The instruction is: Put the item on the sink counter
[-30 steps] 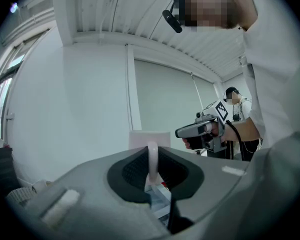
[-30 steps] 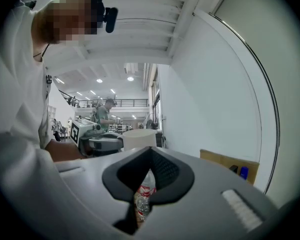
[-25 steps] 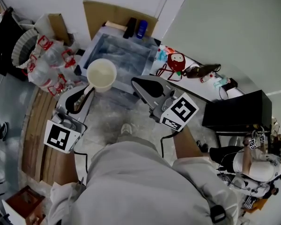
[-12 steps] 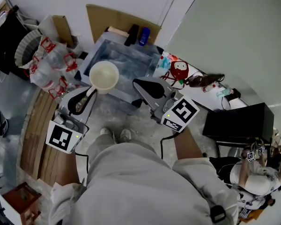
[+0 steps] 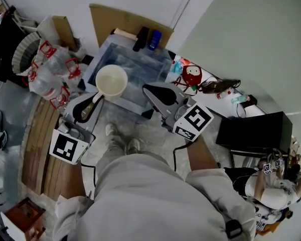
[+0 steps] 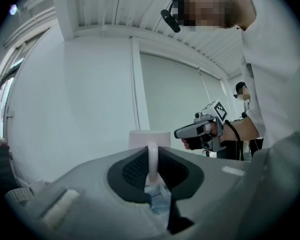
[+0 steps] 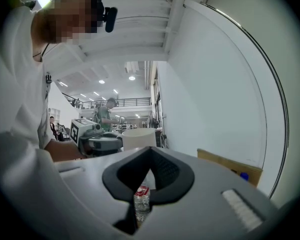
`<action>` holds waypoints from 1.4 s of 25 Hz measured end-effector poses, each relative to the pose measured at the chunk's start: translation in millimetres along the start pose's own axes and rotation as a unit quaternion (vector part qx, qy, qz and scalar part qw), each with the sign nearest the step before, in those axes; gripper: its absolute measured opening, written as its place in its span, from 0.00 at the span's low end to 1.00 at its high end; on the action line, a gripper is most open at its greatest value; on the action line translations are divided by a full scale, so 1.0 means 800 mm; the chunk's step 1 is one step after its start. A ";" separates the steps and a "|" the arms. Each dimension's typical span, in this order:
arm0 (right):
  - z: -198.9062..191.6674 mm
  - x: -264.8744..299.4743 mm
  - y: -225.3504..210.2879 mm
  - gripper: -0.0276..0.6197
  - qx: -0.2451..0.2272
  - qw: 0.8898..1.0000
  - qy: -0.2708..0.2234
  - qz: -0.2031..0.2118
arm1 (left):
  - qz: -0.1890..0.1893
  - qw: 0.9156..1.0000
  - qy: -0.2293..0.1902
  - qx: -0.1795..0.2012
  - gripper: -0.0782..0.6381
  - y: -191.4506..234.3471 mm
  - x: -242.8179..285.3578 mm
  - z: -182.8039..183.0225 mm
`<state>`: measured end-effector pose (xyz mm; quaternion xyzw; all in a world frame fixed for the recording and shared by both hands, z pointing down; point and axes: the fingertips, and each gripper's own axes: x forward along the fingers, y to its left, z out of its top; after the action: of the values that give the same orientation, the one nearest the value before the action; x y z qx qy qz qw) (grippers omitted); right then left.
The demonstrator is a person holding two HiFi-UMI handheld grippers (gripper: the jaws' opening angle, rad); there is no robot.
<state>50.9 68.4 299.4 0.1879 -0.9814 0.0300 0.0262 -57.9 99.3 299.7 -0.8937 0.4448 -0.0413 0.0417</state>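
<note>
Between the left fingers [image 6: 133, 172], a mug [image 5: 111, 80] is being pinched by its handle, the sink [image 5: 140, 64] lying just ahead; the right fingers [image 7: 166, 173] are pressing together, empty.

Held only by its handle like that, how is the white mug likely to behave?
The mug looks rigid, probably ceramic, so fragile if dropped. Gripped by the left gripper on its thin handle alone, it may swing or slip.
</note>
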 end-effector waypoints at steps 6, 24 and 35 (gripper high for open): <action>-0.001 0.025 -0.019 0.05 -0.001 1.000 0.006 -0.013 | -0.014 1.000 -0.003 -0.004 0.16 0.029 0.015 -0.010; 0.018 0.133 -0.095 0.05 -0.003 0.998 0.004 -0.055 | -0.062 0.998 -0.009 -0.011 0.16 0.149 0.070 -0.023; 0.015 0.175 -0.124 0.05 0.000 0.996 0.008 -0.083 | -0.093 0.995 -0.012 -0.014 0.16 0.200 0.097 -0.036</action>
<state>-42.6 -75.8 301.0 0.2688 -0.9621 0.0292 0.0365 -141.2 -60.4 313.6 -0.9321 0.3597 -0.0282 0.0310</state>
